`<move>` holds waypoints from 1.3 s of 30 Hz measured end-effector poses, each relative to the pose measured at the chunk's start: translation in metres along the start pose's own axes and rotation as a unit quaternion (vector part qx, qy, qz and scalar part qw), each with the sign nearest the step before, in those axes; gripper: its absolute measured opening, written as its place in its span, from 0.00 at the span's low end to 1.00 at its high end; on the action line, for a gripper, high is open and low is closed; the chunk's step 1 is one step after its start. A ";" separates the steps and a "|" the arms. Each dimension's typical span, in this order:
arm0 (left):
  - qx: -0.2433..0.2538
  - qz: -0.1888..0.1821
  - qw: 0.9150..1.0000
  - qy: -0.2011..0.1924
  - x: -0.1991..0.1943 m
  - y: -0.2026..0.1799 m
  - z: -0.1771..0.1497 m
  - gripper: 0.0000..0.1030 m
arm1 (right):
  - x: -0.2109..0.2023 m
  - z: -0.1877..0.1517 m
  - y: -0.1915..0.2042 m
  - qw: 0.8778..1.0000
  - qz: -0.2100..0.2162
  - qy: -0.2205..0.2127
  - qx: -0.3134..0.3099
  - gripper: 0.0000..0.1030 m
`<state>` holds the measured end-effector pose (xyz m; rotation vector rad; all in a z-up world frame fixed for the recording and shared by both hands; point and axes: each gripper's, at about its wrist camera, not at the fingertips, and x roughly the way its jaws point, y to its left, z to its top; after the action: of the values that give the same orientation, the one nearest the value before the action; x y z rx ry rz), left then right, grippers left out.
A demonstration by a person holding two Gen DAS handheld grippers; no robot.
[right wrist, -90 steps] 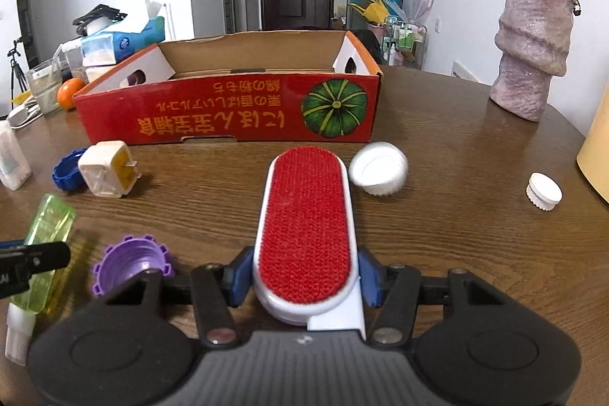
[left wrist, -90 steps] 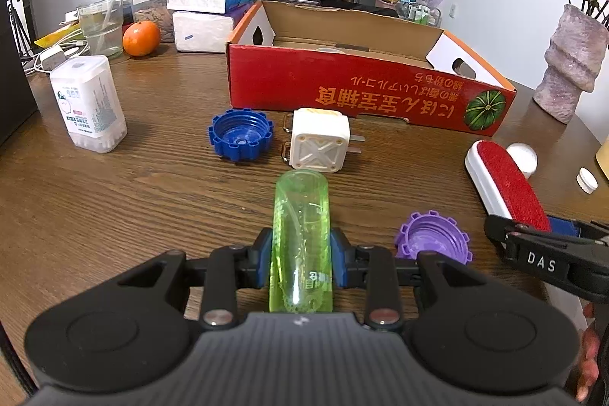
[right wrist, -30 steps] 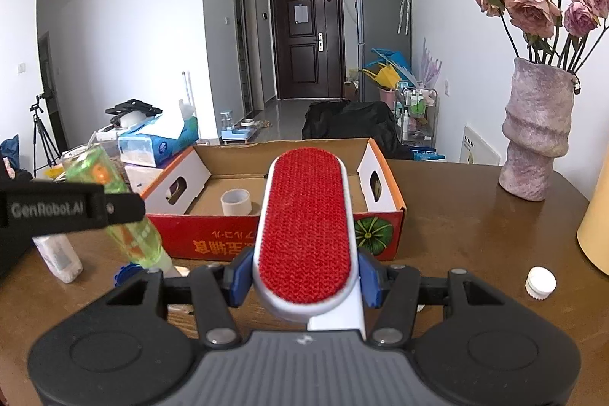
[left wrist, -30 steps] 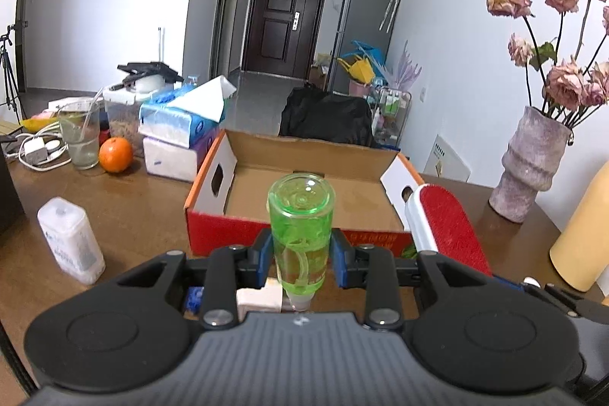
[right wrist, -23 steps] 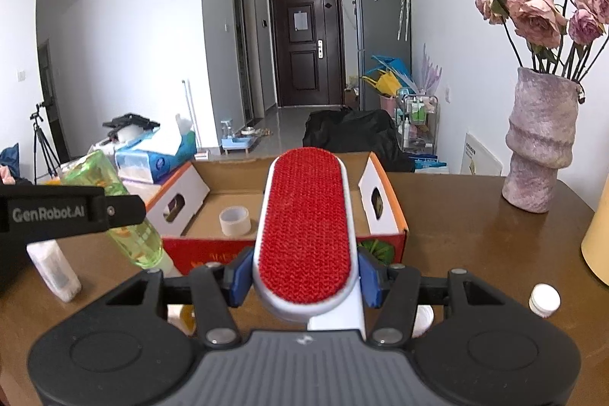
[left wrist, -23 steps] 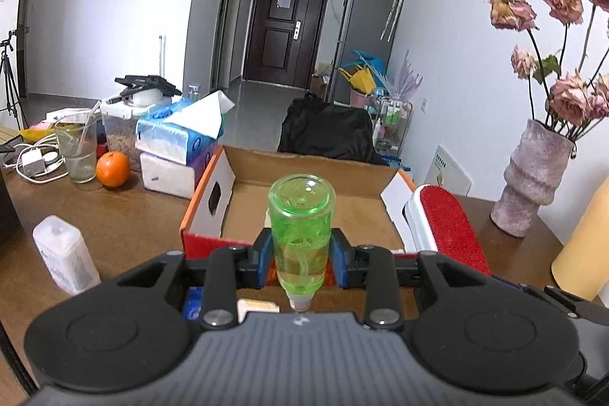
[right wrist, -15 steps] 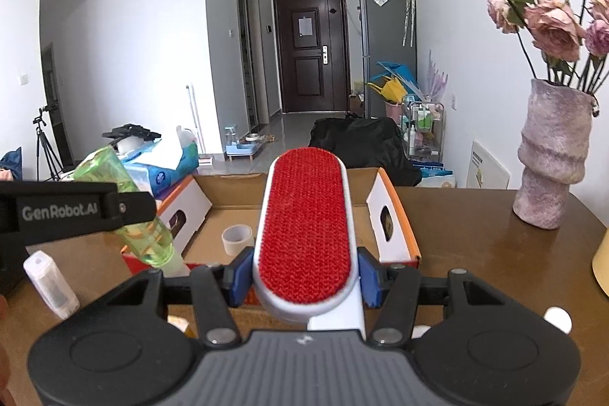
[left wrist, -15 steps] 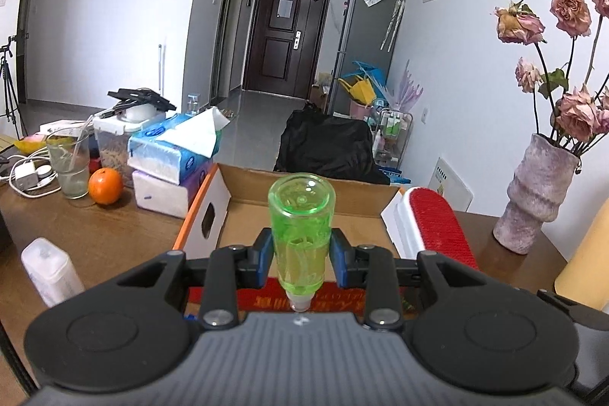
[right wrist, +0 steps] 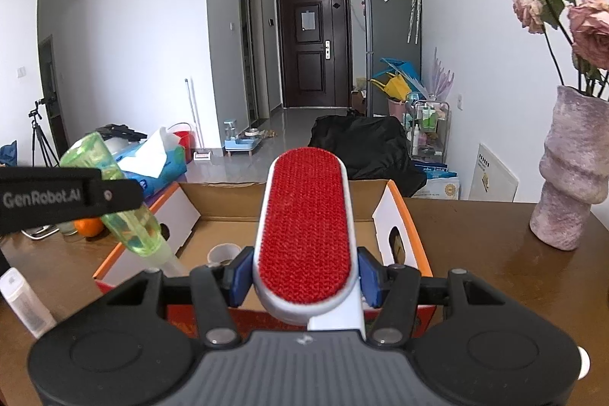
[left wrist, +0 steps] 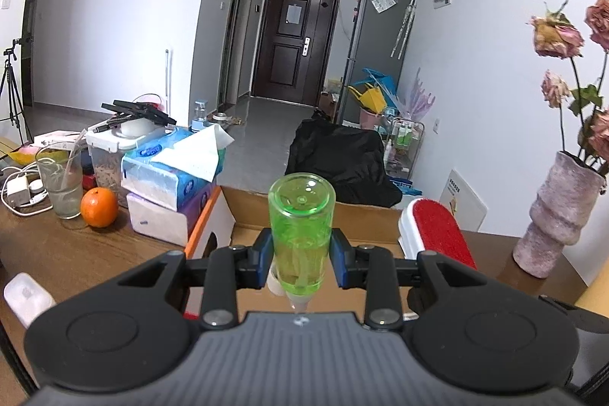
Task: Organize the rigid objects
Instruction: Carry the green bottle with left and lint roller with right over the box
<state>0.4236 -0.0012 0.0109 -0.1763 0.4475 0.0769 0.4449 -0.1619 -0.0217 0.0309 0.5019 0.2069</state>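
Note:
My left gripper (left wrist: 300,263) is shut on a green translucent bottle (left wrist: 300,231), held in the air with its base pointing forward, over the near edge of the open cardboard box (left wrist: 365,217). My right gripper (right wrist: 304,278) is shut on a red lint brush (right wrist: 306,219) with a white frame, held over the same box (right wrist: 399,212). The bottle (right wrist: 125,212) and the left gripper's finger show at the left of the right wrist view. The brush (left wrist: 437,231) shows to the right in the left wrist view. A white roll (right wrist: 224,253) lies inside the box.
On the wooden table (right wrist: 475,238) a pink vase (right wrist: 571,170) with dried roses stands at the right. Tissue packs (left wrist: 171,193), an orange (left wrist: 99,207), a glass (left wrist: 61,185) and a white container (left wrist: 26,293) stand at the left.
Both grippers have lifted their objects off the table and carried them forward over the box. The box now sits closer and lower in both views.

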 end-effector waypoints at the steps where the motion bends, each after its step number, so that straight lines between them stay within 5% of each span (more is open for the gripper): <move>1: 0.000 0.001 1.000 0.000 0.003 0.000 0.002 0.31 | 0.003 0.001 -0.001 1.000 0.000 0.001 0.000 0.53; 39: 0.041 0.062 0.997 0.014 0.102 0.009 0.011 0.31 | 0.121 0.027 -0.010 0.996 -0.026 0.083 -0.004 0.53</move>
<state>0.5187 0.0132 -0.0251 -0.0692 0.4886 0.1775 0.5635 -0.1460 -0.0559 -0.0071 0.6670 0.1603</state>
